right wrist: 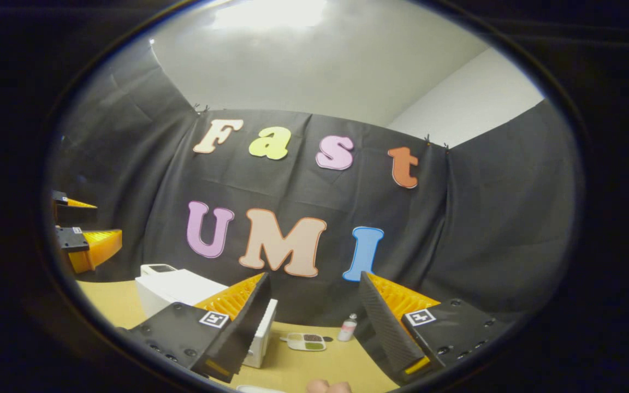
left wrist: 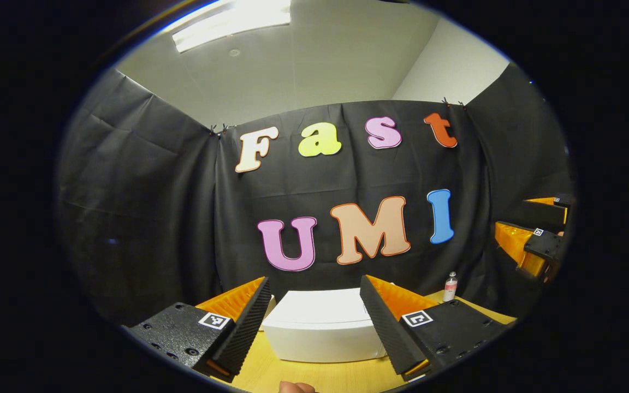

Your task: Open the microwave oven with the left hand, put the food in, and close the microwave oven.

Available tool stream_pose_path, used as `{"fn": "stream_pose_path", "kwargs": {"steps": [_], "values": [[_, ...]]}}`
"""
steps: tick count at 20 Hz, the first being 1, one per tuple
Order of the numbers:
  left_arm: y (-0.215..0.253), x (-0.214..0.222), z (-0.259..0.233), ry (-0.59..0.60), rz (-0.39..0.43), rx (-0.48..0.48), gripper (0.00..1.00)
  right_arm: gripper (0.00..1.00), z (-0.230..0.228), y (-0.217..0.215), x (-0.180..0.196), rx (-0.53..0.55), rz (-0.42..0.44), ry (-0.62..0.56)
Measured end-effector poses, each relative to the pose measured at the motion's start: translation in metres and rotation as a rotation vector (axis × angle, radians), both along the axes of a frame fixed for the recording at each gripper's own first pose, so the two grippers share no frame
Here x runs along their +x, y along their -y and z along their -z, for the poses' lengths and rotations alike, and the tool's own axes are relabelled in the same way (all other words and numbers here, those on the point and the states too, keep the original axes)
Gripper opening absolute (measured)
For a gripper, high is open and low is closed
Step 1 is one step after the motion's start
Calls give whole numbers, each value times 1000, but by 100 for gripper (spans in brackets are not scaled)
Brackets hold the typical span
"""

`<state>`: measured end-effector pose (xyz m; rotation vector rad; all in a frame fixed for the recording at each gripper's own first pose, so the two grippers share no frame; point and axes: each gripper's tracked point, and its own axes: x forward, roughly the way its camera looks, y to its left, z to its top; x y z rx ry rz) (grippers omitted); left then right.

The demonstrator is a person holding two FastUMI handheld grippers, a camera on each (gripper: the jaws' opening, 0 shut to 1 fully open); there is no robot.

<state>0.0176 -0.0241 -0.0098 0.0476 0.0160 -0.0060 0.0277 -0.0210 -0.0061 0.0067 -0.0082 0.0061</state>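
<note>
In the left gripper view, the left hand-held gripper [left wrist: 314, 327] is held above the wooden surface [left wrist: 325, 376] with its two fingers spread wide and nothing between them. Straight ahead, framed in the gap between the fingers, stands the white microwave oven [left wrist: 322, 327] on the surface, close to the black cloth wall; its door looks closed from here. A small bottle [left wrist: 450, 286] with a pale cap stands on the surface to the right of the oven, near the wall. At the far right edge the right hand-held gripper [left wrist: 533, 240] is in the air, well apart from the oven; whether it is spread or closed is hard to tell at this angle.

In the right gripper view, the right hand-held gripper [right wrist: 314, 333] has its fingers spread apart and grips nothing. The microwave oven [right wrist: 183, 289] sits to the left, partly behind the near finger. On the surface [right wrist: 314, 365] between the fingers lies a small tray of food [right wrist: 306, 341], with the bottle [right wrist: 348, 327] just beside it on the right. The left hand-held gripper [right wrist: 82, 234] shows at the left edge, raised above the oven.
</note>
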Motion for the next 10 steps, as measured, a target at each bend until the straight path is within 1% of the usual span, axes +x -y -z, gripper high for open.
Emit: {"fn": "stream_pose_path", "kwargs": {"steps": [6,10], "values": [[7,4,12,-11,-2,-6,98,97,4,3,-1,-9,-15,-8],[18,9,43,-45,6,-21,98,97,2,8,-1,-18,-19,-5]]}}
